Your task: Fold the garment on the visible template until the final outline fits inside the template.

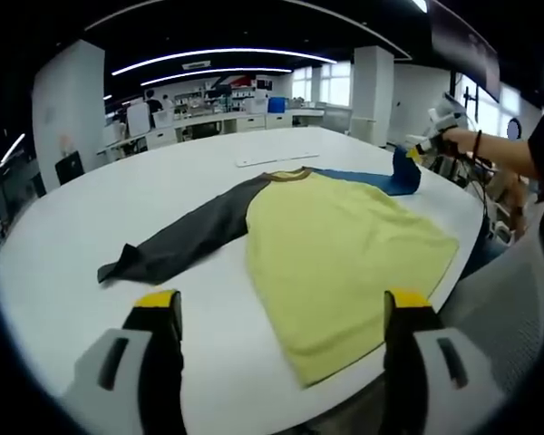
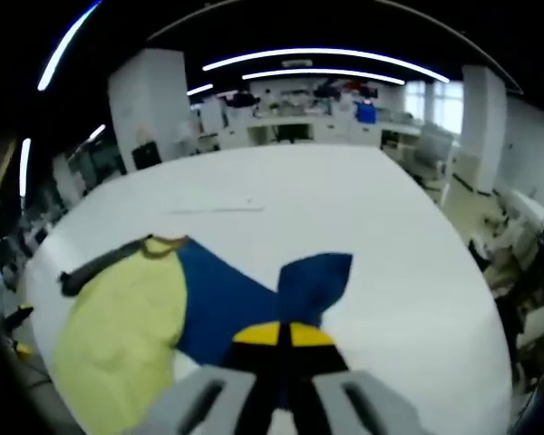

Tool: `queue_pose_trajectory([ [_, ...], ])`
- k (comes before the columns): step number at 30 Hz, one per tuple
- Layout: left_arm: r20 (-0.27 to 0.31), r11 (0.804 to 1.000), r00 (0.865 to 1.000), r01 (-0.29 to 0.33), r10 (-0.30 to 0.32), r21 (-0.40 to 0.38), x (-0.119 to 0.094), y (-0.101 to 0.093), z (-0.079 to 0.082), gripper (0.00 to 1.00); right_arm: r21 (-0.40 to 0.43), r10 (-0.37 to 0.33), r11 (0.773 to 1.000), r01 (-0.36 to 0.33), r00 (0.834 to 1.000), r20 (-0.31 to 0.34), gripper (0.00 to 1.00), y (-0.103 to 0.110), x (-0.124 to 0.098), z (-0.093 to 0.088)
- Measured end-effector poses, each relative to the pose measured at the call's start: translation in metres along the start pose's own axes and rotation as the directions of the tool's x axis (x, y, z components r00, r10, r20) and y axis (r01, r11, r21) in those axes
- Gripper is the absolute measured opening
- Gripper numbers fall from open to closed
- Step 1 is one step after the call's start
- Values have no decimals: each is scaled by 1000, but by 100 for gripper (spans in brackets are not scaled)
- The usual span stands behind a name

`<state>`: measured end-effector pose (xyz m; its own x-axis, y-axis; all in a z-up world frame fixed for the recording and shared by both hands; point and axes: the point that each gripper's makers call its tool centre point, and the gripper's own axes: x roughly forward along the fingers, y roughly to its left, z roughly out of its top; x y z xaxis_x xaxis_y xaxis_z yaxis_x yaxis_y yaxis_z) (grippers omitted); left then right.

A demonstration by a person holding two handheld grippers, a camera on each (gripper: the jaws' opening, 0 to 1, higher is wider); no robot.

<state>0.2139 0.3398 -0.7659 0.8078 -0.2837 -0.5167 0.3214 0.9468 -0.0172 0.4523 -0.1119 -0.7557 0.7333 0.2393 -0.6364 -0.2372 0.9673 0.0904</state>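
Overall, one large white oval desk (image 1: 163,190) carries the work, set in an open-plan room with further benches along the far wall.

One garment lies flat on it: a long-sleeved cloth shirt (image 1: 335,245) with a pale yellow body, a brown collar band, one dark grey sleeve (image 1: 186,237) and one blue sleeve (image 1: 376,178). In the left gripper view its long axis runs from the hem, near the desk edge closest to the camera, up to the collar, which points toward the far side of the desk. The grey sleeve stretches out straight to the left of the body, its cuff well apart from the body. The blue sleeve reaches to the right, and its end is raised off the desk.

A thin pale strip (image 1: 276,161) lies on the desk just beyond the collar; what it is cannot be told.

Two claws are counted. The right claw (image 2: 279,337) has its yellow-tipped jaws pressed together on the end of the blue sleeve, which rises in a fold above the tips; a person's hand (image 1: 453,140) carries it at the desk's right side. The left claw (image 1: 281,313) stands wide apart, holding nothing, above the desk near the hem, one jaw over bare desk, the other over the yellow cloth.
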Motion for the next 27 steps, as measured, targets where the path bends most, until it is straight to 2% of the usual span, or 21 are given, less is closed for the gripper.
queue_pose_trajectory([
  [2, 4, 1000, 1000, 2, -2, 0, 0, 0, 1, 89, -10, 14, 1000, -14, 1000, -4, 0, 12, -1, 0],
  [8, 0, 1000, 1000, 2, -2, 5, -1, -1, -1, 89, -38, 56, 998, -56, 998, -9, 0, 22, 8, 6],
  [10, 3, 1000, 1000, 3, -3, 7, -2, -2, 0, 89, -48, 65, 997, -66, 998, -9, 0, 33, 6, 7],
  [20, -2, 1000, 1000, -1, 1, 6, -2, -1, -3, 88, -81, 112, 990, -112, 994, -2, 0, 52, 13, 22],
  [27, 2, 1000, 1000, -3, 3, 0, -4, -1, -4, 88, -112, 154, 982, -154, 988, -5, 0, 76, 14, 30],
])
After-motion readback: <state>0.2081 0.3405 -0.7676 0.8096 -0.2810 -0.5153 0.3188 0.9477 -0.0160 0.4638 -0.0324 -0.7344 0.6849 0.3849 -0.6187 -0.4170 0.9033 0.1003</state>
